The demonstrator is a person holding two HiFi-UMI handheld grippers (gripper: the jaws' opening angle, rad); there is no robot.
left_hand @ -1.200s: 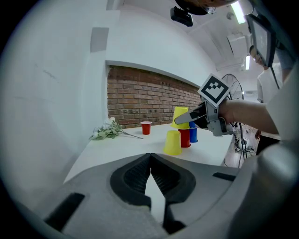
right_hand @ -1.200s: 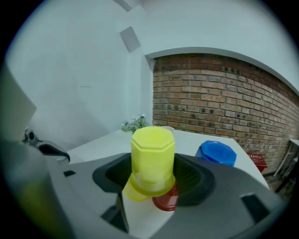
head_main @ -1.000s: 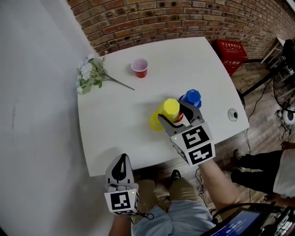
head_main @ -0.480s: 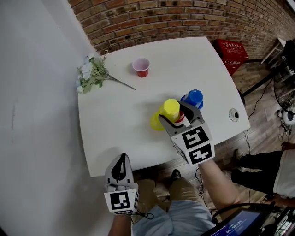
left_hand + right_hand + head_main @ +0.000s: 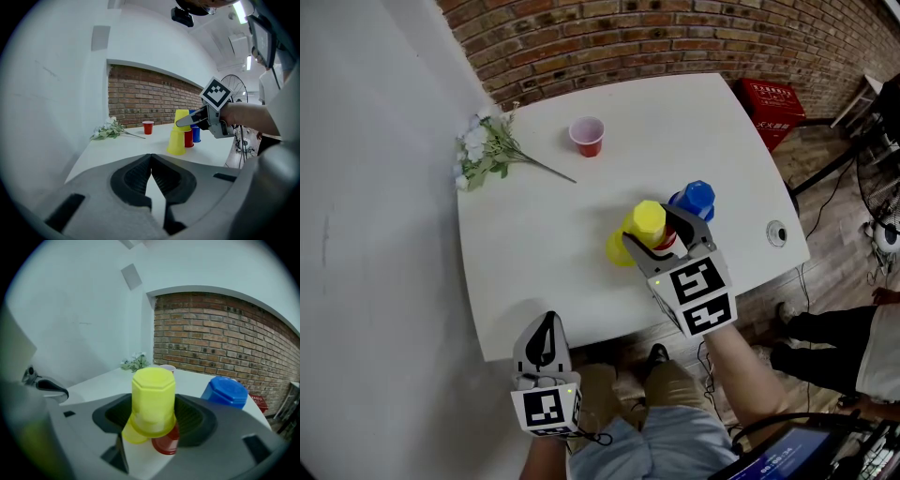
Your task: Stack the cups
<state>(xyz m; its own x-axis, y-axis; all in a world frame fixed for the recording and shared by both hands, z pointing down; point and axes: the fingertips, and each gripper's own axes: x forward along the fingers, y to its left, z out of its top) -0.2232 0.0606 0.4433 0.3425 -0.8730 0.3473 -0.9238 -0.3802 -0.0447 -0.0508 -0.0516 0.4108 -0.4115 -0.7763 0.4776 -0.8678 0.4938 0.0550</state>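
Right gripper view shows the right gripper [image 5: 157, 418] with fingers [image 5: 194, 420] squeezing the top yellow cup [image 5: 153, 392], while the left gripper [image 5: 151, 160] has fingers [image 5: 132, 180] pressed together.

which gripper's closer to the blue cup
Right. The right gripper is just beside the blue cup, holding a yellow cup; the left gripper is by the table's near edge.

head cam: steep down, far | L/R cams: low, near | shared: table [image 5: 544, 253], yellow cup [image 5: 648, 221]

Left tongs [image 5: 549, 321] closed, held low; right tongs [image 5: 654, 230] reach forward, clamped on yellow cup [image 5: 647, 217].
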